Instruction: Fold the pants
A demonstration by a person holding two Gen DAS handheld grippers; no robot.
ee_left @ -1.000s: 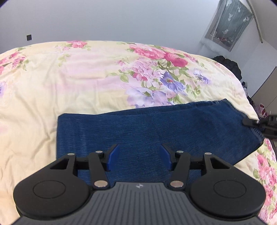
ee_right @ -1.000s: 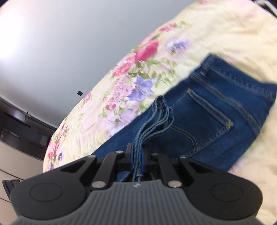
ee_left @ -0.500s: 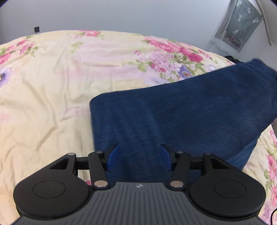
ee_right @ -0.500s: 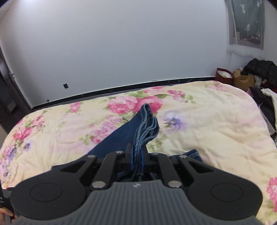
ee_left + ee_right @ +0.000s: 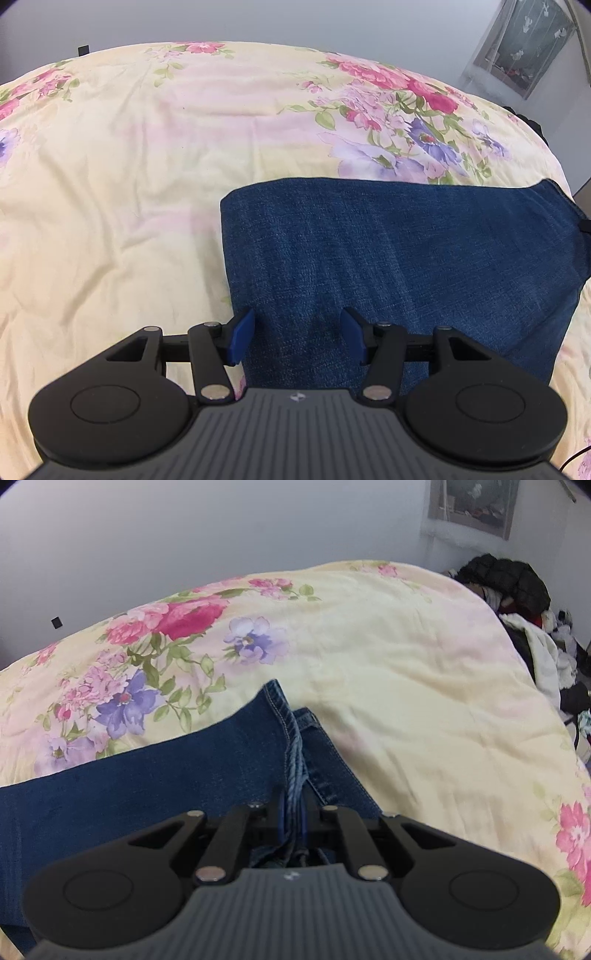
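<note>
Pants: dark blue denim jeans [image 5: 388,258], lying folded in a flat band on the pale yellow floral quilt [image 5: 129,184] that covers the bed; fold edge sits at the left in my left view, hem end runs off to the right.
Layers: at the right end I count several stacked denim edges with stitched hems [image 5: 291,746]; lower layer shows beside them.
Right gripper [image 5: 293,812]: jaws closed tight on the bunched hem edges; cloth runs straight out between the fingers.
Left gripper [image 5: 297,332]: jaws parted about midway, blue pads [image 5: 242,332] on either side of bare denim near the fold, nothing pinched; I cannot tell if the tips touch the cloth.
Handling, my judgement: denim is soft but weighty and fairly stiff for cloth; it should hold a crease, drag on the quilt, and sag if carried by one end only.
Grip point, my judgement: take all layers together at a hem or corner, deep in the jaws; a shallow bite could drop the lower layer.
Risk: quilt is soft and wrinkled, so it may get pinched along with the jeans.
</note>
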